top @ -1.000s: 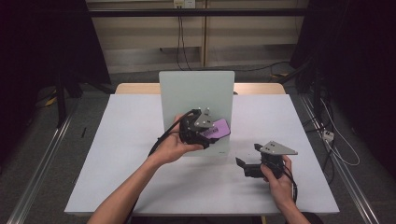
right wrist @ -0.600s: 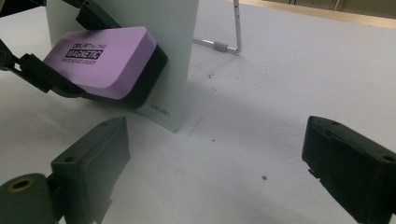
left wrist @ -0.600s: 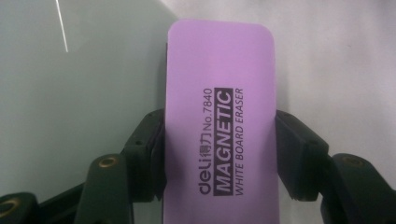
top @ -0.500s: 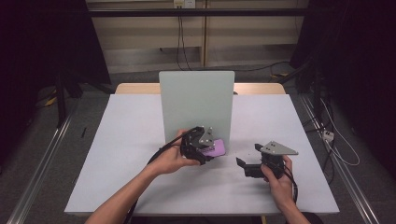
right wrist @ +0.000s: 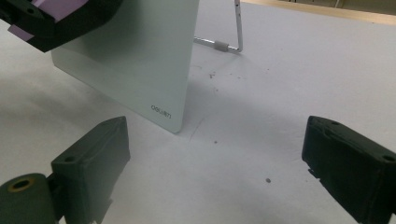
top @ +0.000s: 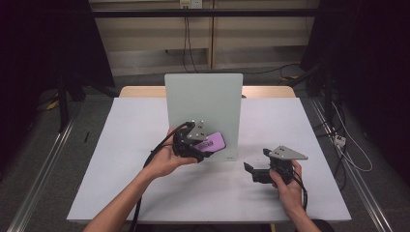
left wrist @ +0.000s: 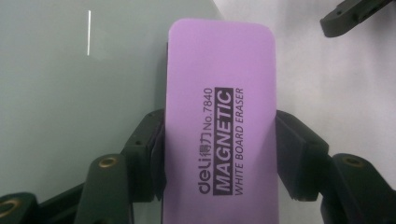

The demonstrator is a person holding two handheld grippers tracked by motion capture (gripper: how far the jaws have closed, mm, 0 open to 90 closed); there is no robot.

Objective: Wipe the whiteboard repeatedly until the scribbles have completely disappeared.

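Here the left gripper [top: 205, 145] clamps the purple eraser [left wrist: 219, 126] low against the upright whiteboard [top: 203, 104], while the right gripper [top: 258, 169] rests nearby on the white table [top: 121, 159], jaws wide apart.

The high view looks forward and down from above the person's side of the white table [top: 121, 159], taking in the whole tabletop with the upright whiteboard [top: 203, 104] standing toward 12 o'clock. The left gripper view sits very close behind the left claw [left wrist: 219, 154], facing a purple eraser [left wrist: 219, 116] and the whiteboard surface at its 10 o'clock. The right gripper view looks low across the table past the right claw [right wrist: 219, 163], sharing the whiteboard's lower corner [right wrist: 163, 112] and the left claw at 11 o'clock.
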